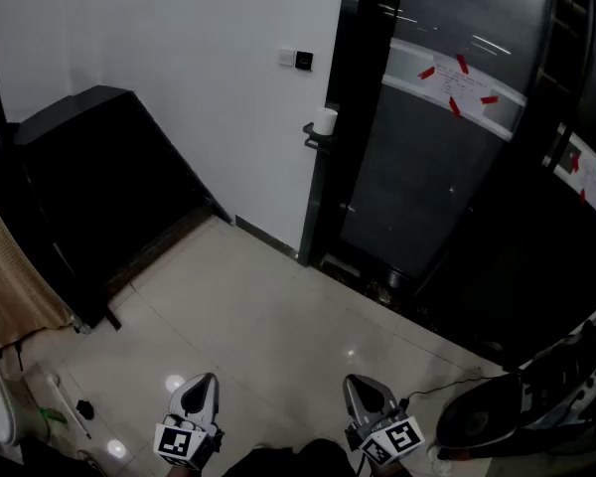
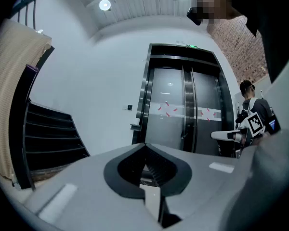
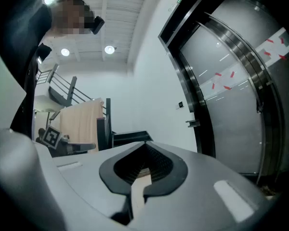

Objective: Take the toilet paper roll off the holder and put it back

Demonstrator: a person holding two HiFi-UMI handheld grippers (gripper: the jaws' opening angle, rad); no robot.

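Observation:
A white toilet paper roll (image 1: 325, 120) stands on a small black holder (image 1: 312, 133) fixed to the dark door frame, far ahead of me. In the left gripper view the holder (image 2: 136, 126) shows as a small shelf on the frame; in the right gripper view the holder (image 3: 192, 123) juts out beside the frame. My left gripper (image 1: 201, 386) and right gripper (image 1: 363, 388) hang low near my body, well short of the roll. The left gripper (image 2: 145, 146) is shut with nothing in it. The right gripper (image 3: 145, 144) also has its jaws together and is empty.
A black stepped structure (image 1: 99, 182) fills the left, with a beige cloth (image 1: 10, 276) in front of it. A curved glass door (image 1: 447, 137) carries red tape marks. A wall switch (image 1: 296, 59) sits left of the roll. A dark machine and cable (image 1: 517, 405) lie bottom right. Another person (image 2: 253, 114) stands at the right.

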